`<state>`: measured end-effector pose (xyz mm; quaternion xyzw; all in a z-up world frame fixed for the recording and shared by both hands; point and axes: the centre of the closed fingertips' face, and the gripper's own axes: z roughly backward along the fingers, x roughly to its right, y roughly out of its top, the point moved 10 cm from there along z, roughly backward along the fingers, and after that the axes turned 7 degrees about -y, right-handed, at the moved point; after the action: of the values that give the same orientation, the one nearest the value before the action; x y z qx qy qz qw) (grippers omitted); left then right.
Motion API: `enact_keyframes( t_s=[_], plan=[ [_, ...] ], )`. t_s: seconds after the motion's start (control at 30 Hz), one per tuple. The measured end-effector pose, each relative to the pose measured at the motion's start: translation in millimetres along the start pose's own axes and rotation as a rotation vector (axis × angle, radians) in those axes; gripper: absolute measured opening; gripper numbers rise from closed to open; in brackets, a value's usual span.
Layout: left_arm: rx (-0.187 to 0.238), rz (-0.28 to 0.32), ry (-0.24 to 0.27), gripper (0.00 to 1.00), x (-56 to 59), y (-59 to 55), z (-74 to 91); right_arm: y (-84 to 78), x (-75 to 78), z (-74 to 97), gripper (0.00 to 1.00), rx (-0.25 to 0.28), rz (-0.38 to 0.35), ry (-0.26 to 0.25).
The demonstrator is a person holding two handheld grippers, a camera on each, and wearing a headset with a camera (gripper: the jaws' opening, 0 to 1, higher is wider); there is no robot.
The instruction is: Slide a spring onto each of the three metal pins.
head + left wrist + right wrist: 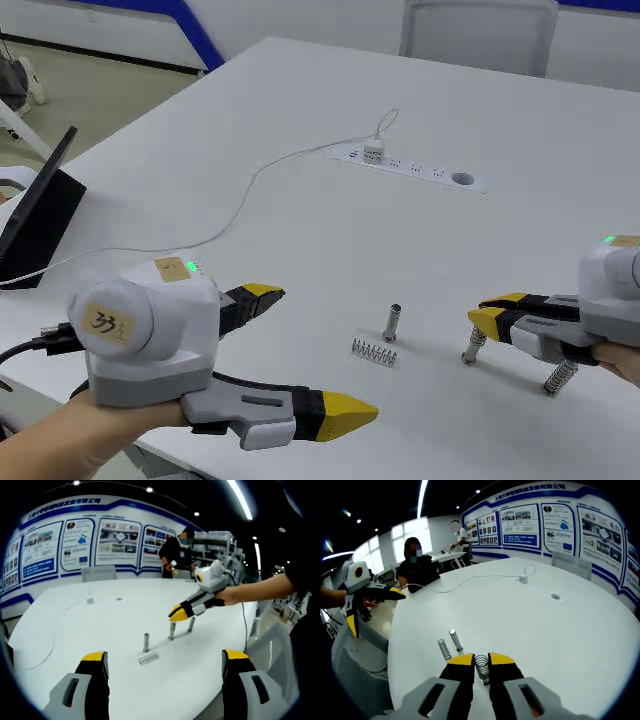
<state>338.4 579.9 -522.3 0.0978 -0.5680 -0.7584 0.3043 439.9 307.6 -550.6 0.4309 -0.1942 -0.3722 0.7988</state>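
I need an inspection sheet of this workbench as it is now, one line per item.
Surface: white table, flat.
Job's things: first sprung pin at the right gripper; second sprung pin beside it; bare pin; loose spring lying by the bare pin.
Clutter: black device at the table's left edge.
Grippers: left gripper open, empty; right gripper jaws near together, grip unclear.
Cables: white cable from power strip.
Surroundings: chair, wall posters, seated person.

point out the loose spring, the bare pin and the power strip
loose spring (374,351), head view, middle of its coils
bare pin (392,322), head view, middle of its shaft
power strip (410,166), head view, its white top face
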Motion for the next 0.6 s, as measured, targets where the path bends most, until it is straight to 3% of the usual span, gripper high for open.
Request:
enact_keyframes(
  t_s=[0.33,0.6],
  plan=[
    [0.011,0.003,-0.012,0.95,3.7,1.7,-4.2,-13.5,-1.2,-7.6,0.11,-0.070,0.038,-0.023],
    [0.008,0.004,-0.013,0.95,5.4,1.3,-4.7,-20.0,-3.1,-15.5,0.12,-0.119,0.071,-0.013]
  ],
)
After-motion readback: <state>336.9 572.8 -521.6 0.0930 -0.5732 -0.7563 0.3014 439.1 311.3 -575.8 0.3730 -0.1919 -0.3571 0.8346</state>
